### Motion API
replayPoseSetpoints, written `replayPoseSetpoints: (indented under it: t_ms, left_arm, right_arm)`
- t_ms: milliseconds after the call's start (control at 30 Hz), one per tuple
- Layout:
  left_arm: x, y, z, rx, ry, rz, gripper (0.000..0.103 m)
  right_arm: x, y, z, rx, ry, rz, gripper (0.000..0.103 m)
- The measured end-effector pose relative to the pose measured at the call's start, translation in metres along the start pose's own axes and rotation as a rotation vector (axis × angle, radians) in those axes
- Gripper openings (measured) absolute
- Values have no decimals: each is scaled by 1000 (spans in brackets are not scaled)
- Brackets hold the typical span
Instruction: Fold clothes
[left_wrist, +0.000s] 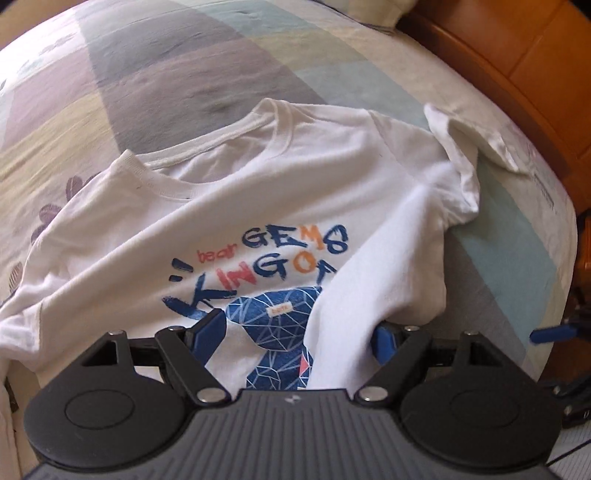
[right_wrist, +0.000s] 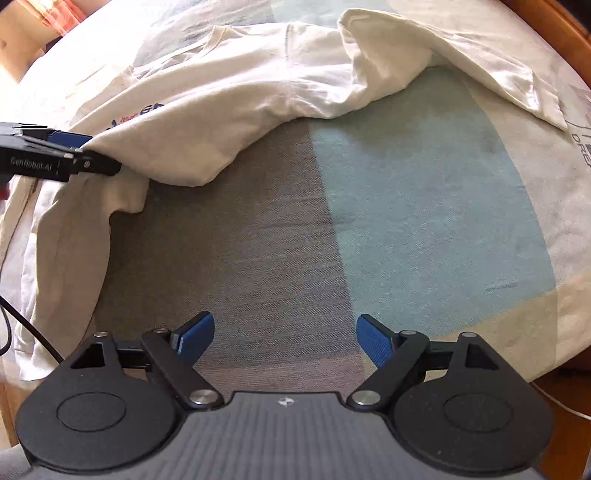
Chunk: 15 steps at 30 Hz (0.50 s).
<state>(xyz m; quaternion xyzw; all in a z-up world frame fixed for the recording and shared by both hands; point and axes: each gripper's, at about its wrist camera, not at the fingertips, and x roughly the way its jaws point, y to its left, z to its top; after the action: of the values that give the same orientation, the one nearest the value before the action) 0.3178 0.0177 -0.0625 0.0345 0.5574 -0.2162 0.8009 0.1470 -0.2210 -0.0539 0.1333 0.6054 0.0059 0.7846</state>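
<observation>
- I see a white T-shirt (left_wrist: 236, 206) lying face up on the bed cover (left_wrist: 155, 74), its ribbed collar toward the far side of the bed and its printed front showing a blue faceted figure under coloured lettering.
- One side of the shirt is folded in over the print, and that flap (left_wrist: 376, 266) covers part of the lettering; a short sleeve (left_wrist: 476, 136) is bunched up near the bed's edge by the wooden frame (left_wrist: 517, 48).
- My left gripper (left_wrist: 295, 332) points down at the shirt's lower front with its jaws spread wide. The folded flap runs between them and lies against the right-hand blue pad (left_wrist: 384, 338), but I see no pinch on the cloth.
- In the right wrist view the same left gripper (right_wrist: 74, 147) sits at the edge of the folded cloth (right_wrist: 207, 122).
- My right gripper (right_wrist: 284, 338) hangs over bare bed cover (right_wrist: 406, 206), beside the shirt and apart from it, jaws spread wide with nothing between them.
- The cover under it is a grey patch meeting a pale teal one.
</observation>
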Motion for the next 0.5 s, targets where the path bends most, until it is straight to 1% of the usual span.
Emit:
replayPoseSetpoints:
  t_ms: [67, 100, 167, 233, 300, 400, 433, 467, 500]
  left_arm:
    - [2, 23, 2, -85, -31, -2, 80]
    - [4, 39, 4, -159, -40, -25, 80]
    - [5, 61, 3, -273, -55, -59, 80]
    - [4, 68, 0, -301, -66, -56, 80]
    - [0, 65, -2, -261, -79, -54, 80]
    - [-5, 61, -8, -240, -82, -47, 80]
    - [-6, 60, -11, -235, -84, -44, 80]
    - [-9, 60, -12, -241, -97, -48, 80]
    - [-12, 60, -13, -247, -111, -51, 80]
  right_arm:
    - [1, 6, 4, -27, -10, 20, 88]
    - [3, 10, 7, -42, -9, 28, 88]
    - [5, 17, 11, -65, -8, 43, 88]
    - [5, 24, 14, -81, -10, 56, 88]
    - [6, 30, 17, -96, -12, 70, 88]
    - [10, 38, 24, -99, -31, 142, 86]
    - [12, 40, 28, -101, -35, 172, 82]
    - [15, 42, 33, -102, -40, 202, 76]
    - [18, 44, 40, -102, -50, 238, 74]
